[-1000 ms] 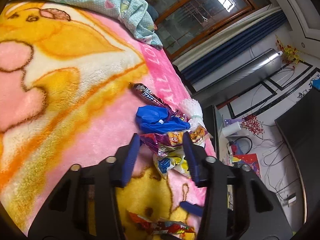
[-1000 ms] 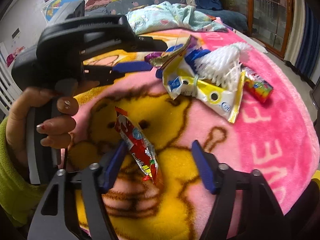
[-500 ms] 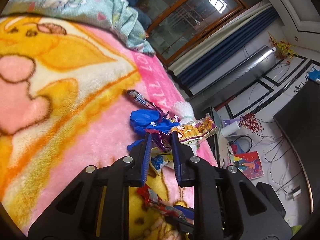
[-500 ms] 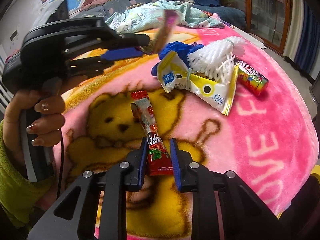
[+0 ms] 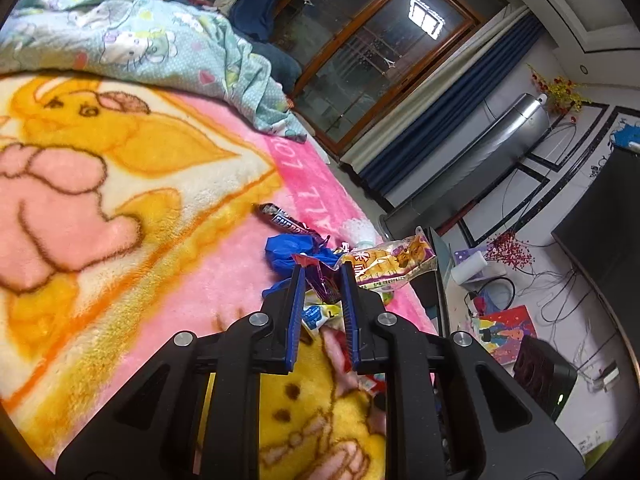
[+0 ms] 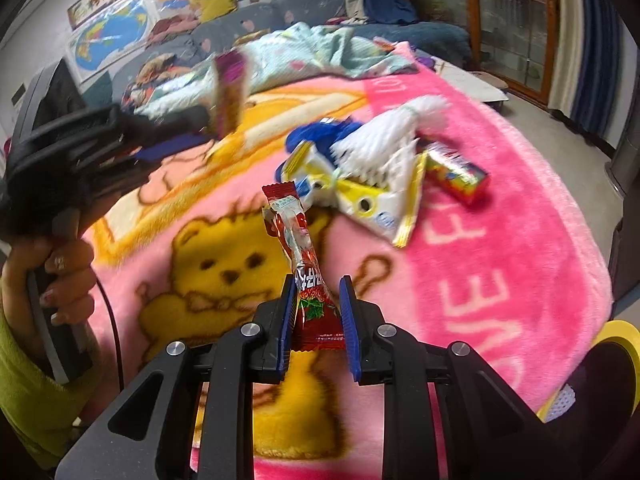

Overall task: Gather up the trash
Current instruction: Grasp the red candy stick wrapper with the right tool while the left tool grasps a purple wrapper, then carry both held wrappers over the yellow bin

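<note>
My left gripper is shut on a purple and yellow snack bag and holds it above the pink cartoon blanket; the bag shows blurred in the right wrist view. My right gripper is shut on a red sweet wrapper, lifted off the blanket. On the blanket lie a blue bag, a dark bar wrapper, a white foam net, a yellow and white packet and a rainbow wrapper.
A crumpled light blue quilt lies at the far end of the bed. The bed edge drops to a floor with cables and a dark box. A yellow-rimmed bin sits at the lower right in the right wrist view.
Both grippers closed on their wrappers and lifted them off the blanket. The left one rose with the snack bag; the right one raised the red wrapper upright.
</note>
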